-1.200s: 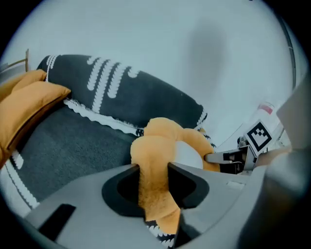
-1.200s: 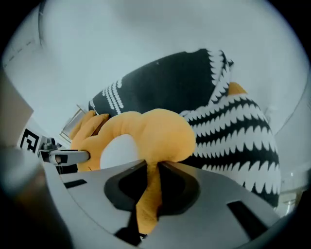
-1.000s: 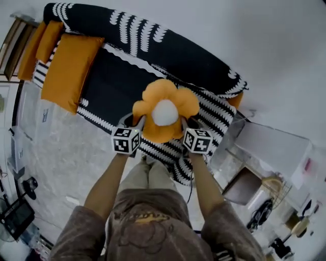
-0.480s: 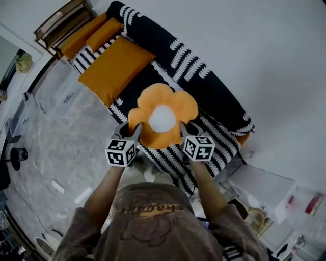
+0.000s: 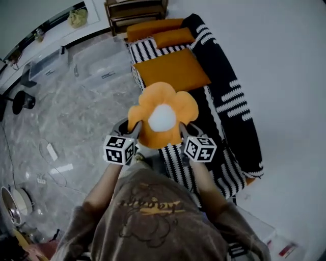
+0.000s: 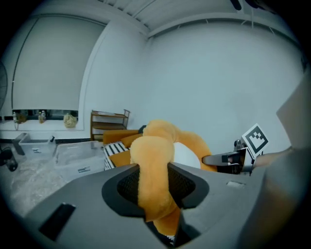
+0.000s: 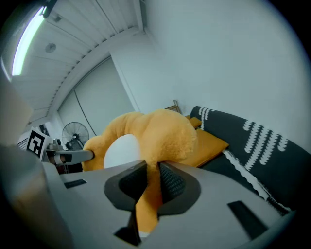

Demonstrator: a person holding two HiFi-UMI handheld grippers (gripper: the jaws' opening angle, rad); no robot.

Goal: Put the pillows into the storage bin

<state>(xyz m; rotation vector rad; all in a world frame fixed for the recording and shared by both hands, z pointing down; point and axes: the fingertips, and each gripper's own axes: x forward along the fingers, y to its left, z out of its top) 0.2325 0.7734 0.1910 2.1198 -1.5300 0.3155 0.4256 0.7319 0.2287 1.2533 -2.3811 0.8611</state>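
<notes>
Marble floor [image 5: 76, 117] and a striped sofa [image 5: 229, 102] bearing orange cushions [image 5: 170, 69] lie beneath the flower-shaped orange pillow [image 5: 162, 114], which is held up in front of the person [image 5: 147, 214], with the left gripper [image 6: 154, 182] clamped on one petal and the right gripper [image 7: 151, 182] clamped on the opposite petal.

A pillow [image 5: 162, 114] hangs gripped between two grippers, the left gripper [image 5: 133, 127] on its left edge and the right gripper [image 5: 183, 128] on its right edge. Beyond it, cushions [image 5: 175, 69] lie on a sofa [image 5: 232, 117]. Bins [image 5: 99, 63] sit on the floor [image 5: 76, 127] left of the sofa, and a shelf [image 5: 135, 10] stands behind it.
</notes>
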